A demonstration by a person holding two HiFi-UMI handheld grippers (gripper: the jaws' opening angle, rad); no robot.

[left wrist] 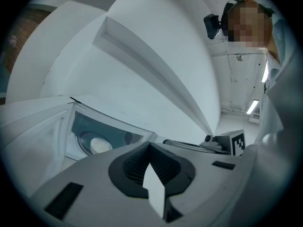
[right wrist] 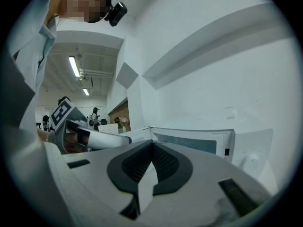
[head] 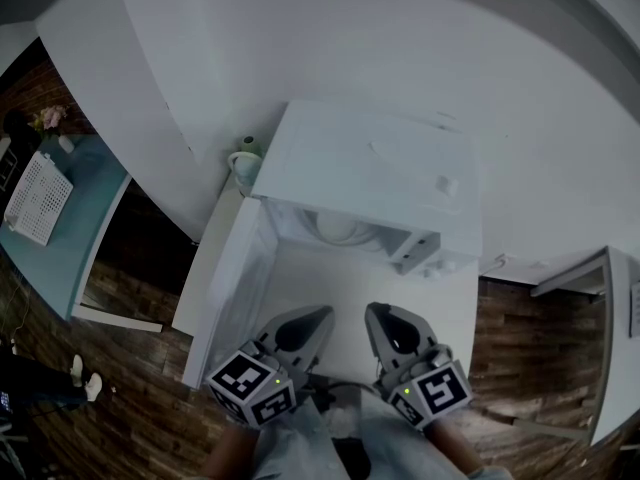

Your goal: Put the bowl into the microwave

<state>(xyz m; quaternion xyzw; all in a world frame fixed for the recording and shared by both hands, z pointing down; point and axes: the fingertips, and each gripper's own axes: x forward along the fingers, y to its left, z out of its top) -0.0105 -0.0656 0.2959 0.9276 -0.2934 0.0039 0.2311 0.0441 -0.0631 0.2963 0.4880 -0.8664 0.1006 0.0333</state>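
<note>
The white microwave (head: 370, 183) stands on a white counter with its door (head: 235, 288) swung open to the left. A white bowl (head: 340, 229) sits inside the cavity; in the left gripper view the bowl (left wrist: 98, 145) rests on the round turntable. My left gripper (head: 325, 314) and right gripper (head: 372, 311) hang side by side in front of the opening, short of the cavity. Both are shut with nothing between the jaws, as the left gripper view (left wrist: 150, 146) and the right gripper view (right wrist: 152, 144) show. Neither touches the bowl.
A white cup (head: 243, 164) stands behind the microwave's left corner against the wall. At far left is a light blue table (head: 62, 253) with a white basket (head: 38, 198). A white shelf unit (head: 612, 338) stands at right over a dark wooden floor (head: 510, 348).
</note>
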